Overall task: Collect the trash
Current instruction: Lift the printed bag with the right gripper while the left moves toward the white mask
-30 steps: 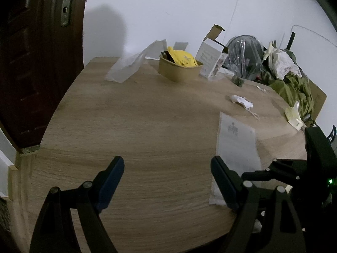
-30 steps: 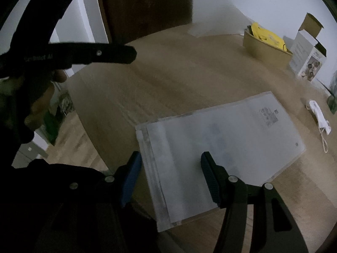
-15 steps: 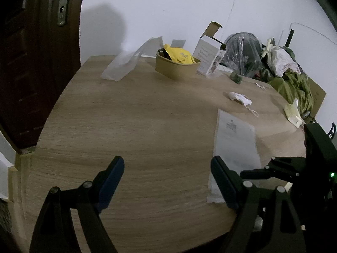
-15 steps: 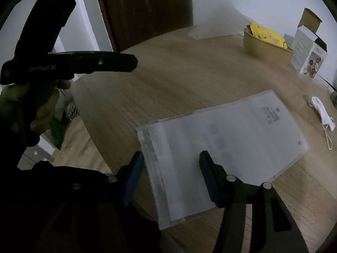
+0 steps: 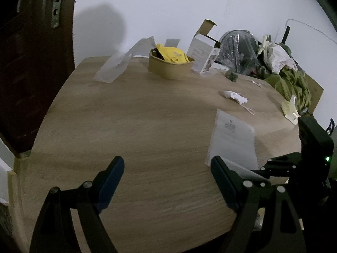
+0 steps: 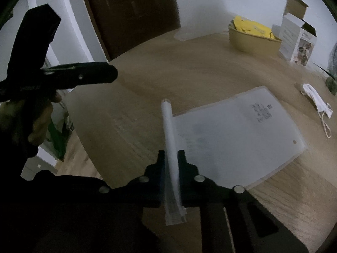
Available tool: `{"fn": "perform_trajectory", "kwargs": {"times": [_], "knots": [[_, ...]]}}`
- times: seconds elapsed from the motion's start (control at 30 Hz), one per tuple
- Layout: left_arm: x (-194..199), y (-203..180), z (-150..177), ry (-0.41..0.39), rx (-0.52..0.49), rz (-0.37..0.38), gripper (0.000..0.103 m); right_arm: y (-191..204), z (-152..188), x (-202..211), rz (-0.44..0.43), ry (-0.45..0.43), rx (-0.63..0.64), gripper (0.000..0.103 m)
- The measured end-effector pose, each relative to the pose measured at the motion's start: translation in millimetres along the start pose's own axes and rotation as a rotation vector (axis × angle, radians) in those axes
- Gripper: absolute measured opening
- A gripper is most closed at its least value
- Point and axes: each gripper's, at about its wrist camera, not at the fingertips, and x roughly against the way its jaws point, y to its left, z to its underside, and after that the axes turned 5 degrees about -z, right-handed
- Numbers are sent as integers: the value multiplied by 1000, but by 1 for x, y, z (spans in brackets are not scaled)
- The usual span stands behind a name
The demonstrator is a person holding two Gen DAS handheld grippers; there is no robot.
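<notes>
- Right tongs [image 6: 171, 158]: pressed together on the near edge of the plastic bag [image 6: 238, 135]. The pinched edge stands up as a narrow fold between the pads; the rest of the bag lies flat on the counter [image 6: 189, 71].
- Plastic bag, position: it runs from the right tongs away and to the right in the right wrist view, long axis pointing toward the far right side of the counter. The printed label sits near its far end.
- Left tongs [image 5: 166, 179]: spread wide, nothing between the pads, hovering over bare counter near the front edge. In the left wrist view the bag [image 5: 231, 139] lies just beside the right-hand pad.
- Nearer hand: the right one, already on the bag. The left is free. The coming move likely turns on lifting the bag along its long axis, so the flat end peels off the counter rather than drags.
- Face mask [image 6: 316, 101]: white, loose straps, on the counter just past the bag's far corner, apart from it.
- Bowl [image 5: 168, 67]: tan, toward the far side of the counter, holding crumpled yellow wrapper [image 5: 172, 53] and something dark that is too small to tell.
- Carton [image 5: 202, 57]: white, top flap open, just beside the bowl; contents hidden.
- Clear sleeve [image 5: 118, 63]: leaning at the far left edge, to the left of the bowl.
</notes>
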Motion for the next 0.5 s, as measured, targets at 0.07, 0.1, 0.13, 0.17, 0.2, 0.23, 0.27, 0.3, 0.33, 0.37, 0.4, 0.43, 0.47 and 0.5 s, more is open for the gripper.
{"fn": "perform_trajectory", "kwargs": {"times": [0.07,0.1,0.13,0.17,0.2,0.23,0.27,0.3,0.33,0.37,0.4,0.43,0.47,0.5], "knots": [[0,-4,-3,-1,-10,13,84,-2,1,1,7,-10,-12,3],[0,-5,-3,-2,-16,21,84,-2,1,3,11,-21,-19,3],[-2,-8,-5,0,-26,29,84,-3,1,6,15,-32,-24,3],[-2,-10,-7,1,-33,33,84,-3,1,11,23,-48,-27,3],[-3,-12,-8,0,-43,37,84,-3,1,15,31,-61,-28,3],[-4,-16,-11,0,-56,45,84,-3,-1,23,46,-83,-30,3],[-5,-18,-13,-1,-64,50,84,-4,-1,28,58,-98,-32,3],[-6,-21,-15,-2,-73,56,84,-4,-2,36,74,-117,-36,3],[-7,-24,-17,-2,-83,62,84,-6,-3,44,93,-139,-42,3],[-9,-27,-20,-2,-93,68,84,-7,-4,51,109,-154,-47,3],[-10,-29,-22,-3,-103,74,84,-10,-5,58,126,-169,-53,3],[-12,-34,-26,-4,-119,84,84,-12,-5,66,147,-188,-60,3],[-13,-37,-29,-4,-130,91,84,-16,-5,76,171,-210,-71,3],[-16,-41,-32,-4,-145,98,84,-18,-5,83,190,-227,-79,3]]}}
